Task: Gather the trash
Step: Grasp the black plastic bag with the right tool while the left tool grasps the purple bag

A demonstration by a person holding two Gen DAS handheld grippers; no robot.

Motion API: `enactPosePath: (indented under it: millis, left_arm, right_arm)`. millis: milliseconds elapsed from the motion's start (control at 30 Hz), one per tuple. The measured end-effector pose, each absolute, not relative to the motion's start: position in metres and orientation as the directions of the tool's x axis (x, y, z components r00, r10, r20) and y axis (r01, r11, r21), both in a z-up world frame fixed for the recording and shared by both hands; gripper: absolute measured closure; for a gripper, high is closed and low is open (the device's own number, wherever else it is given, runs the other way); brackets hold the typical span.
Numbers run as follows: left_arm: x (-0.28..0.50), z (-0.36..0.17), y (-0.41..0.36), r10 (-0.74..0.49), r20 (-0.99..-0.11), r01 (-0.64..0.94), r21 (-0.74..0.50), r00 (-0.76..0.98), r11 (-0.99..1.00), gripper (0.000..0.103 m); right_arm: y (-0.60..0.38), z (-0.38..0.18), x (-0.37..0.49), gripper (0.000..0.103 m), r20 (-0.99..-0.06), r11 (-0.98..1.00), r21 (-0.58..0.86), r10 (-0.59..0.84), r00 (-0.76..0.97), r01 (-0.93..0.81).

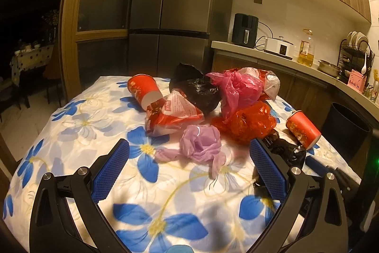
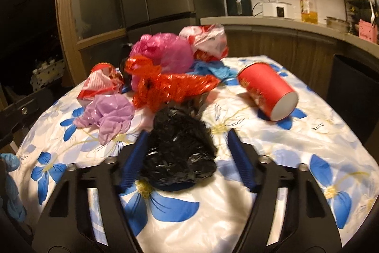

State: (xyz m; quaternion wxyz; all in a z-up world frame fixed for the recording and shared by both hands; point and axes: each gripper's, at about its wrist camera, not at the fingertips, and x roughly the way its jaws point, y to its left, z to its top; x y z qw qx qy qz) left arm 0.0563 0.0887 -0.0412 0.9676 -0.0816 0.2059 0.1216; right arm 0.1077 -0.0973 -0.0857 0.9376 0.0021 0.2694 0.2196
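The table (image 2: 296, 153) with the flowery cloth holds a pile of trash. The right gripper (image 2: 187, 148) has its jaws apart around a crumpled black bag (image 2: 180, 148); the blurry view seems to show a gap at one pad. The bag could squish and slip out. The left gripper (image 1: 189, 165) gapes near a purple bag (image 1: 201, 144).

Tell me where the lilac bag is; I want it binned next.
In the left wrist view the lilac bag lies mid-table on the floral cloth, just ahead of the open left tongs, in front of the red bag.
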Motion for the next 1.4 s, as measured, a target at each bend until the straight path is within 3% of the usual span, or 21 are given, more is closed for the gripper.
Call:
enactPosePath:
  millis: [67,133,233,433,500,633,800,900,1067,1400]
  left_arm:
    - [0.067,-0.044,0.088,0.208,-0.42,-0.274,-0.101,0.883,0.956,0.005]
    - [0.077,-0.048,0.088,0.218,-0.433,-0.283,-0.092,0.875,0.955,0.005]
    - [0.095,-0.055,0.089,0.216,-0.476,-0.291,-0.089,0.852,0.953,0.006]
    - [0.122,-0.067,0.096,0.17,-0.555,-0.289,-0.134,0.814,0.948,0.017]
    - [0.129,-0.073,0.098,0.166,-0.586,-0.298,-0.136,0.793,0.945,0.033]
    - [0.138,-0.083,0.104,0.155,-0.634,-0.318,-0.15,0.757,0.936,0.046]
    - [0.145,-0.092,0.106,0.155,-0.67,-0.327,-0.139,0.726,0.935,0.081]
    - [0.146,-0.093,0.105,0.15,-0.674,-0.321,-0.136,0.724,0.937,0.094]
    - [0.142,-0.089,0.103,0.141,-0.654,-0.307,-0.146,0.743,0.94,0.1]
    - [0.107,-0.064,0.089,0.162,-0.568,-0.301,-0.158,0.806,0.941,0.102]
  right_arm:
    - [-0.098,-0.086,0.108,0.072,-0.507,0.896,0.133,0.43,0.748,-0.425]
    - [-0.099,-0.086,0.106,0.083,-0.504,0.891,0.13,0.437,0.745,-0.434]
    - [-0.106,-0.082,0.101,0.093,-0.49,0.886,0.132,0.449,0.747,-0.445]
    - [-0.128,-0.072,0.086,0.094,-0.456,0.879,0.152,0.468,0.757,-0.452]
    - [-0.135,-0.068,0.082,0.094,-0.446,0.879,0.157,0.47,0.762,-0.45]
    - [-0.143,-0.065,0.079,0.094,-0.44,0.876,0.167,0.476,0.761,-0.452]
    - [-0.148,-0.064,0.077,0.094,-0.436,0.873,0.169,0.482,0.76,-0.457]
    - [-0.148,-0.063,0.077,0.094,-0.436,0.874,0.168,0.481,0.761,-0.456]
    - [-0.152,-0.059,0.073,0.094,-0.435,0.877,0.161,0.475,0.765,-0.453]
    - [-0.163,-0.041,0.059,0.094,-0.401,0.876,0.154,0.479,0.781,-0.458]
